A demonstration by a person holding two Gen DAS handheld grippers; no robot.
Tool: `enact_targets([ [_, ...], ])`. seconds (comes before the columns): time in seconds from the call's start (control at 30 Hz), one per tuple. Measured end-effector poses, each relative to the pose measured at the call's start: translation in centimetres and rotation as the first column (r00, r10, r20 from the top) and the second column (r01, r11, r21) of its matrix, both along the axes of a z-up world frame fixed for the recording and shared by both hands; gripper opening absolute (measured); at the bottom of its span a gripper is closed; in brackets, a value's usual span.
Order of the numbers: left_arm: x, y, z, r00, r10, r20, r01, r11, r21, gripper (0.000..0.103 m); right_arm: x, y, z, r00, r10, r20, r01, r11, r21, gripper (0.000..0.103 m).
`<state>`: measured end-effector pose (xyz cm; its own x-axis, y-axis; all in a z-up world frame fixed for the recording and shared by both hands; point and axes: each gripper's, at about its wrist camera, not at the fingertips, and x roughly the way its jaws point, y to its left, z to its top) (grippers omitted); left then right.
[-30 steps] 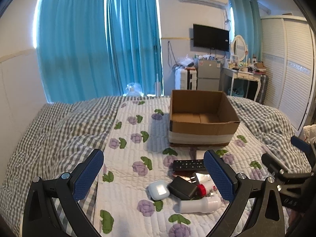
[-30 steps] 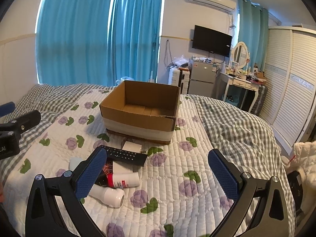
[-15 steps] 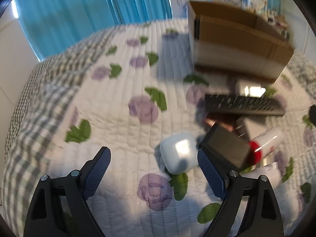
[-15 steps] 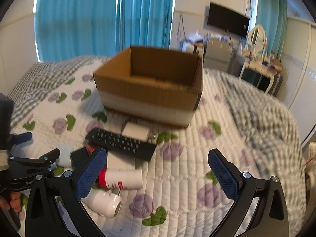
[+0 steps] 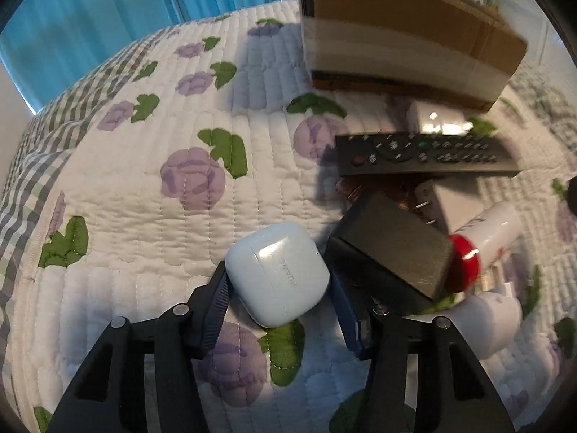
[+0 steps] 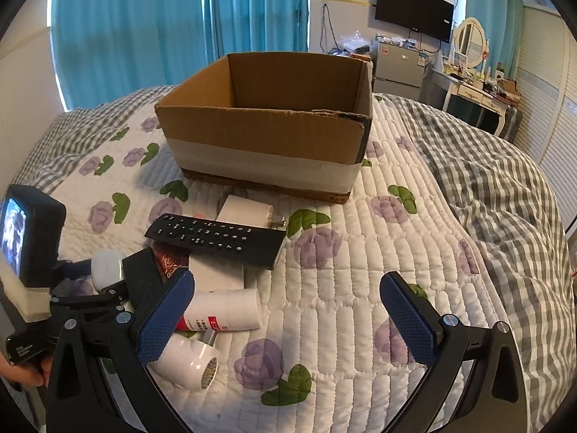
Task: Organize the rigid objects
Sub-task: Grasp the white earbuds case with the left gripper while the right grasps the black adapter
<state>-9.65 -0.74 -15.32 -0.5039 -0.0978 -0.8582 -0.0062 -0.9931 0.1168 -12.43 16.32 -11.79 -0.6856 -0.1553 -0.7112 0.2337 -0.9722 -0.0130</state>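
Note:
My left gripper [image 5: 279, 297] straddles a white earbud case [image 5: 277, 274] lying on the quilt; its blue pads sit at the case's two sides, and whether they press it I cannot tell. A black block [image 5: 389, 252], a black remote [image 5: 422, 155], a red-capped white bottle [image 5: 483, 231] and white adapters lie to the right. In the right wrist view the open cardboard box [image 6: 267, 133] stands behind the remote [image 6: 216, 238]. My right gripper [image 6: 288, 310] is open and empty above the quilt. The left gripper [image 6: 90, 288] shows at the far left around the case [image 6: 106, 267].
A white roll-shaped bottle [image 6: 187, 361] and the labelled bottle [image 6: 223, 310] lie by my right gripper's left finger. A checked blanket [image 6: 497, 187] covers the bed's right side. Curtains, a TV and a dresser stand beyond the bed.
My left gripper has dropped down and forward onto the earbud case and its jaws have narrowed around it. My right gripper has moved closer to the pile and stayed open.

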Motion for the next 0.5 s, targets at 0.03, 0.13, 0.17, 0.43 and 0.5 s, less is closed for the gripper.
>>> enact_targets([
  [0.03,0.5,-0.1,0.7,1.0,0.002,-0.02,-0.001,1.0,0.018,0.055,0.1,-0.1,0.1,1.0,0.011,-0.005,-0.011,1.0,0.002,0.103],
  [0.13,2.2,-0.8,3.2,0.996,0.03,-0.079,-0.027,0.999,0.035,0.055,0.6,-1.4,0.4,0.996,0.086,-0.013,-0.086,0.996,0.003,0.103],
  [0.17,3.0,-1.3,4.3,0.993,0.044,-0.105,-0.04,0.998,0.04,0.055,0.8,-1.9,0.5,0.993,0.117,-0.014,-0.117,0.993,0.007,0.103],
  [0.43,2.3,-5.0,6.4,0.983,0.1,-0.154,-0.093,0.994,0.052,0.055,1.0,-9.0,-0.8,0.927,0.37,0.07,-0.371,0.928,0.011,0.102],
  [0.5,2.3,-5.4,6.5,0.981,0.105,-0.161,-0.098,0.994,0.049,0.055,0.8,-10.9,-1.9,0.918,0.385,0.101,-0.389,0.92,0.033,0.098],
])
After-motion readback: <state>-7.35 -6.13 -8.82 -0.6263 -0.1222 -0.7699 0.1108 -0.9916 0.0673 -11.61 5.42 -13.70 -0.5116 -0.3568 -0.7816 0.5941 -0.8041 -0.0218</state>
